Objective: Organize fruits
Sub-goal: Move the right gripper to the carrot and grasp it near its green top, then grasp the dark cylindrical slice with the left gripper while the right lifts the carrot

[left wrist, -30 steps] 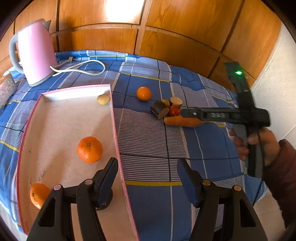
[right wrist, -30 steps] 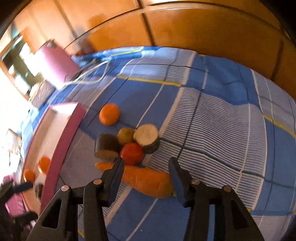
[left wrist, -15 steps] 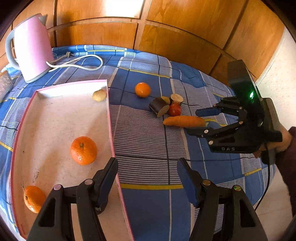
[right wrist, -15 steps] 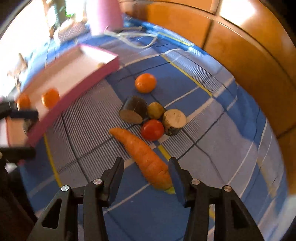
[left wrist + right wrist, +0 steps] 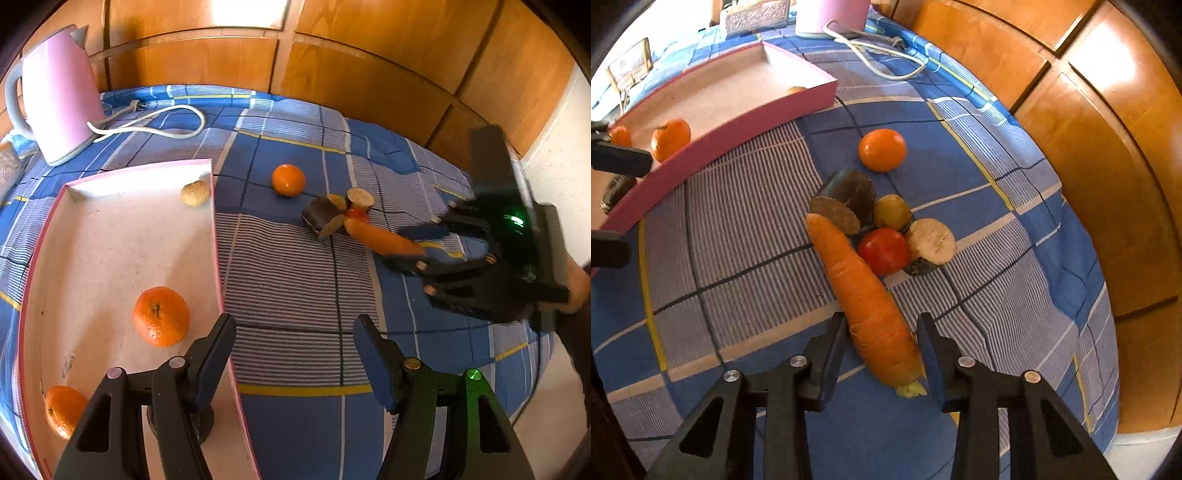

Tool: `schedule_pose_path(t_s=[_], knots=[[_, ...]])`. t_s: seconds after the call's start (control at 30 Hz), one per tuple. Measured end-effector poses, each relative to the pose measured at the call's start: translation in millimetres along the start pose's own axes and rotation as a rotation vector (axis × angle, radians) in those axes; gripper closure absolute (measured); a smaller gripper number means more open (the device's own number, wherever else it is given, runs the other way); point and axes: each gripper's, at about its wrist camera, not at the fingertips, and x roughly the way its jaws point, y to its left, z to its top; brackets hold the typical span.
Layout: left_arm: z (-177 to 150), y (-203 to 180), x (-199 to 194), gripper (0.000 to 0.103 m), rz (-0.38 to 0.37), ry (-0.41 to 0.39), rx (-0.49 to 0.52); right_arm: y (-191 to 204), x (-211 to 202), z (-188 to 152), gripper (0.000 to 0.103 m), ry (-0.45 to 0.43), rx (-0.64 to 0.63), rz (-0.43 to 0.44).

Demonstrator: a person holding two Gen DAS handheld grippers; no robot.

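Note:
A pink tray point(image 5: 218, 258) holds two oranges point(image 5: 161, 316) and a small potato point(image 5: 195, 192). A third orange point(image 5: 288, 179) lies on the blue checked cloth. Beside it sit a carrot point(image 5: 866, 299), a red tomato point(image 5: 883, 251), a small yellowish fruit point(image 5: 892, 212) and two cut dark vegetable pieces point(image 5: 846, 201). My right gripper point(image 5: 882, 332) is open with its fingers on either side of the carrot's thick end, apart from it. My left gripper point(image 5: 295, 339) is open and empty, straddling the tray's right wall.
A pink kettle point(image 5: 59, 96) with a white cord point(image 5: 155, 123) stands at the back left. Wooden panelling point(image 5: 332, 66) runs behind the table. The table edge drops off at the right point(image 5: 535, 387). A dark round object point(image 5: 207, 421) lies in the tray under my left gripper.
My right gripper has moved down and forward so the carrot's thick end now lies between its open fingers. My left gripper has drifted slightly.

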Motion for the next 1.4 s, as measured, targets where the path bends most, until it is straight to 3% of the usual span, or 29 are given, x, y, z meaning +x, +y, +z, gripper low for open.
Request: schedule_pose_path(t_s=[0.2,0.4,0.6,0.7,0.8,0.93,1.1,1.4], knots=[[14.5,6.4,9.7,0.037,0.009,0.013,-0.041,-6.7,-6.9,-20.3,0.071,0.033,0.102,0.055],[36.7,-2.5,20.8,0.038,0.005,0.011,-0.008,-22.3,-9.7,-39.2,0.071,0.05,0.241,0.136],[59.6,-13.3,39.7,0.042,-0.039,0.041,-0.002,-32.3,-6.4,-46.3,0.07,0.017,0.308,0.142],[73.7,-11.5,45.7,0.043,-0.032,0.031,0.0,-34.0,-5.6,-49.2,0.07,-0.001,0.325,0.15],[88.3,-6.5,52.0,0.05,-0.013,0.024,0.005,-34.4,-5.9,-53.2,0.069,-0.014,0.33,0.146],[93.2,-15.5,61.2,0.05,-0.064,0.062,0.08,-30.9,-3.2,-52.3,0.069,-0.02,0.338,0.142],[86.9,-36.8,77.6,0.049,-0.05,0.079,0.249,-35.6,1.6,-54.7,0.068,-0.026,0.36,0.153],[89.2,-37.9,106.6,0.048,-0.052,0.121,0.315,-41.2,1.2,-59.6,0.068,-0.041,0.371,0.176]])
